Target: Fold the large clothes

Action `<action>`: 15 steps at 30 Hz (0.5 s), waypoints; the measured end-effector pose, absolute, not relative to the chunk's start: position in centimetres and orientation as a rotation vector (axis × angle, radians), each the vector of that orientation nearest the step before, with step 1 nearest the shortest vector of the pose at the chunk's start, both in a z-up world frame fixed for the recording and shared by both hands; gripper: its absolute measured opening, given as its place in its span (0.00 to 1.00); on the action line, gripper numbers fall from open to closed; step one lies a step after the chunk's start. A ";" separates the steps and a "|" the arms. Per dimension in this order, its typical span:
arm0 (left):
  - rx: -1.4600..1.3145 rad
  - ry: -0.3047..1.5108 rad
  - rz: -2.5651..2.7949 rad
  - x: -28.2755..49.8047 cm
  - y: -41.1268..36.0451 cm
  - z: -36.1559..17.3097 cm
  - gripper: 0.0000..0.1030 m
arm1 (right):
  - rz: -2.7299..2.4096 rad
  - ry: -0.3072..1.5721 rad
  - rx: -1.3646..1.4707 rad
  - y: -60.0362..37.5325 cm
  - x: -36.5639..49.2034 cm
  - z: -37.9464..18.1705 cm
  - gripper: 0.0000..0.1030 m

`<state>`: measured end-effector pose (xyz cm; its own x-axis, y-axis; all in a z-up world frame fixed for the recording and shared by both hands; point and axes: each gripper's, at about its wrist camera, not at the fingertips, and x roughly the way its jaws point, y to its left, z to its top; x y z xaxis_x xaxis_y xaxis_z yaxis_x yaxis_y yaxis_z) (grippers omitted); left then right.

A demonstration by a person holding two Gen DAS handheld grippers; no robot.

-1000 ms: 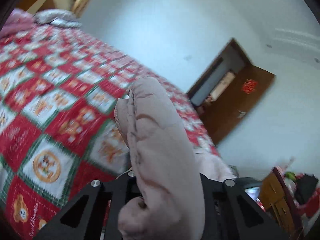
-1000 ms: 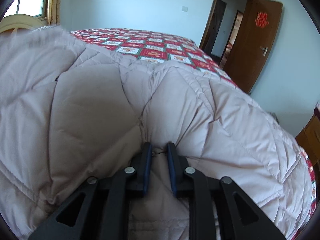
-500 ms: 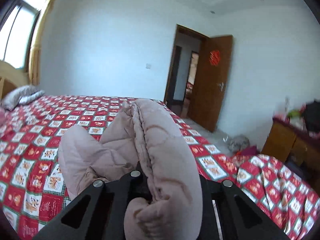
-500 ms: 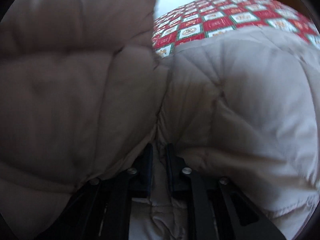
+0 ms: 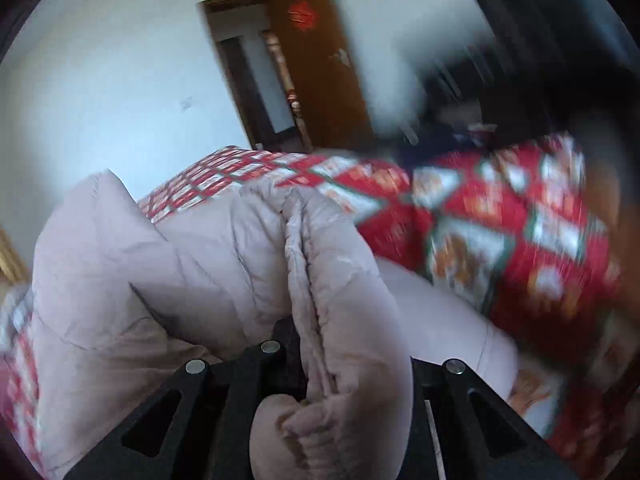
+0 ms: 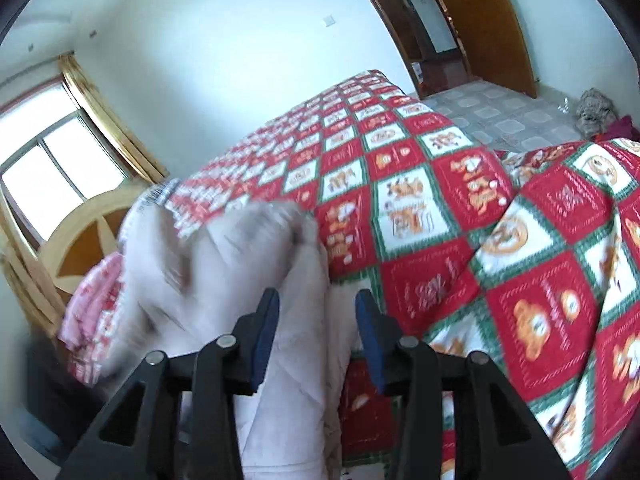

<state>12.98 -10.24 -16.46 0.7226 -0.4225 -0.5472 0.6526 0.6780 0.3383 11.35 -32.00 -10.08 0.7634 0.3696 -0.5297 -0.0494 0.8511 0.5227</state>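
Note:
A pale pink quilted coat (image 5: 200, 264) lies bunched on the red, white and green checked bedspread (image 5: 480, 220). My left gripper (image 5: 340, 344) is shut on a thick rolled edge of the coat, which bulges over its fingers and hides the tips. In the right wrist view the coat (image 6: 224, 264) hangs blurred between the blue pads of my right gripper (image 6: 317, 300). Its jaws are opening: the fabric rests against the left pad (image 6: 266, 328) and a gap shows beside the right one.
The bedspread (image 6: 440, 208) covers the whole bed. A wooden headboard (image 6: 76, 240), a pink pillow (image 6: 92, 296) and a window (image 6: 48, 168) are at the left. A brown door (image 6: 480, 20) and tiled floor (image 6: 500, 116) lie beyond. A dark blurred shape (image 5: 540, 60) fills the left view's upper right.
The right jaws, shut on the coat before, have parted and the gripper has pulled back, so the bed is in view. The left gripper has rolled and swung sideways, still holding the coat.

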 end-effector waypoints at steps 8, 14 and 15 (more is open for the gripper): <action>0.641 0.418 -0.687 11.5 -10.0 -17.4 0.18 | 0.405 0.971 0.366 -26.7 20.2 -15.1 0.01; 0.744 0.393 -0.739 8.4 -7.2 -15.9 0.30 | 0.407 1.039 0.420 -26.3 20.7 -17.5 0.00; 0.751 0.381 -0.750 7.7 -6.6 -15.3 0.30 | 0.414 1.038 0.423 -26.2 20.6 -17.5 0.00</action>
<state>7.74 -6.59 -15.34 0.6821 -0.4720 -0.5585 0.7294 0.4937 0.4736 20.60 -26.23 -17.51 0.4467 0.5170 -0.7302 -0.1281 0.8447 0.5197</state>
